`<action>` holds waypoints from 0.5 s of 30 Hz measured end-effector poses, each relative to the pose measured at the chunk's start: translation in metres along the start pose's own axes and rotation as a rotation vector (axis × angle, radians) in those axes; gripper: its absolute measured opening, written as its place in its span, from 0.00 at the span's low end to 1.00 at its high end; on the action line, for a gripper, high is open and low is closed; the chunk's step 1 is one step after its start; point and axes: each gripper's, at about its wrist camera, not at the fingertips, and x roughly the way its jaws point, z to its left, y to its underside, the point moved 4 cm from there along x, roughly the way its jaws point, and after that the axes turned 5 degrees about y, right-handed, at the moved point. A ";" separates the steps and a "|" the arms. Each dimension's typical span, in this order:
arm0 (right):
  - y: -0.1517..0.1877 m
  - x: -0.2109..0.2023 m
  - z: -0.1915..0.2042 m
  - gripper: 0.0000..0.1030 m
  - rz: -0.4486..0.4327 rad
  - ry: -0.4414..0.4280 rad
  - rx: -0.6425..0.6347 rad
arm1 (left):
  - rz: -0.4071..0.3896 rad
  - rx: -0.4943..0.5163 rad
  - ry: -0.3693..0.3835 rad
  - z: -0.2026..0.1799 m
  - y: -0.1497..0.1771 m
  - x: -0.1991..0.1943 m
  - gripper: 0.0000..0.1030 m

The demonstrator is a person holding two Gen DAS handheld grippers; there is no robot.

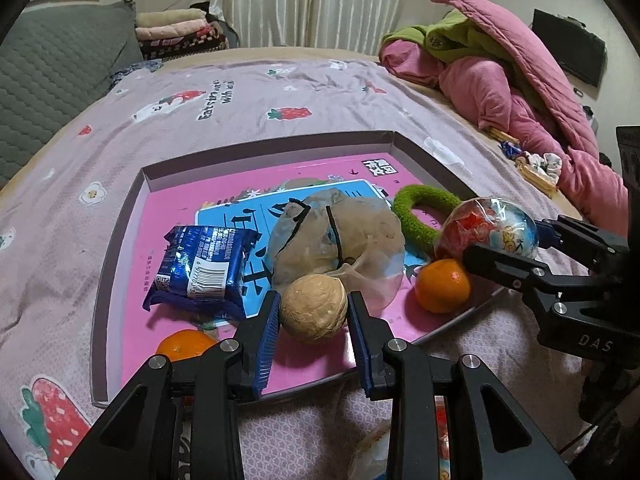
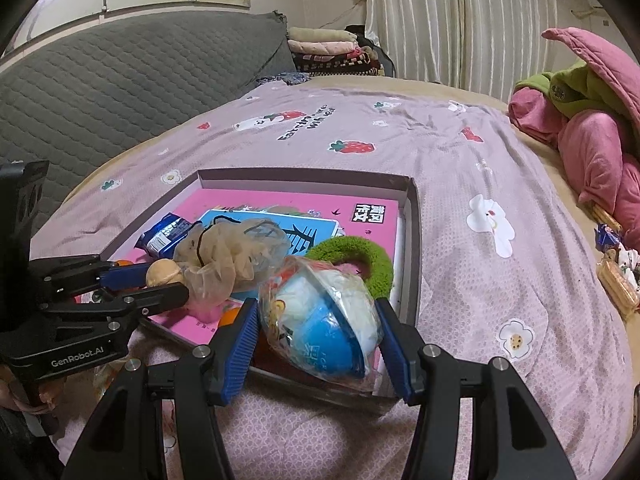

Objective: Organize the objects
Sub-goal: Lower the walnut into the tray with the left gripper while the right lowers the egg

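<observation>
A shallow box (image 1: 256, 148) (image 2: 412, 240) with a pink floor lies on the bed. My left gripper (image 1: 314, 312) is shut on a tan walnut (image 1: 313, 309), just over the box floor; the walnut also shows in the right wrist view (image 2: 162, 272). My right gripper (image 2: 316, 332) is shut on a plastic-wrapped ball toy (image 2: 324, 328) (image 1: 488, 226) over the box's near right corner. In the box lie a blue snack packet (image 1: 204, 268), a beige mesh bag (image 1: 340, 236), a green fuzzy ring (image 1: 416, 216) and two oranges (image 1: 442, 286) (image 1: 186, 344).
The lilac strawberry-print bedspread (image 1: 280, 100) surrounds the box. A pink and green quilt pile (image 1: 500, 72) lies at the far right, with small packets (image 2: 616, 276) next to it. A grey quilted headboard (image 2: 120, 92) and folded blankets (image 1: 176, 32) stand at the back.
</observation>
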 end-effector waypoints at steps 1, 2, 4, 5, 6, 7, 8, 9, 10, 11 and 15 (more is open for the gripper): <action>0.000 0.001 0.000 0.56 0.003 -0.001 -0.003 | 0.000 0.000 -0.001 0.000 0.000 0.000 0.33; 0.001 0.000 0.000 0.56 0.004 -0.001 -0.004 | -0.001 0.001 0.000 0.000 0.000 0.000 0.33; 0.002 0.001 -0.001 0.56 0.007 -0.002 -0.006 | 0.000 0.000 -0.002 0.001 0.000 0.000 0.33; 0.002 0.000 -0.001 0.56 0.007 -0.001 -0.007 | 0.000 -0.001 -0.003 0.001 0.000 0.000 0.33; 0.003 0.000 -0.002 0.56 0.006 0.000 -0.005 | 0.000 -0.001 -0.002 0.000 0.000 0.000 0.33; 0.003 0.000 -0.003 0.56 0.008 -0.003 -0.001 | 0.000 -0.003 -0.002 0.001 0.000 0.000 0.33; 0.004 0.000 -0.003 0.56 0.009 -0.005 0.000 | -0.001 -0.005 -0.004 0.001 0.001 -0.001 0.33; 0.004 0.000 -0.003 0.56 0.008 -0.003 -0.001 | -0.001 -0.006 -0.004 0.002 0.001 -0.001 0.33; 0.004 -0.001 -0.003 0.56 0.010 -0.002 -0.004 | 0.000 -0.007 -0.005 0.002 0.001 -0.001 0.33; 0.005 -0.001 -0.002 0.56 0.010 -0.001 -0.008 | 0.000 -0.008 -0.007 0.003 0.001 -0.002 0.33; 0.006 -0.004 0.000 0.56 0.010 0.013 -0.033 | 0.003 -0.010 -0.007 0.004 0.001 -0.002 0.33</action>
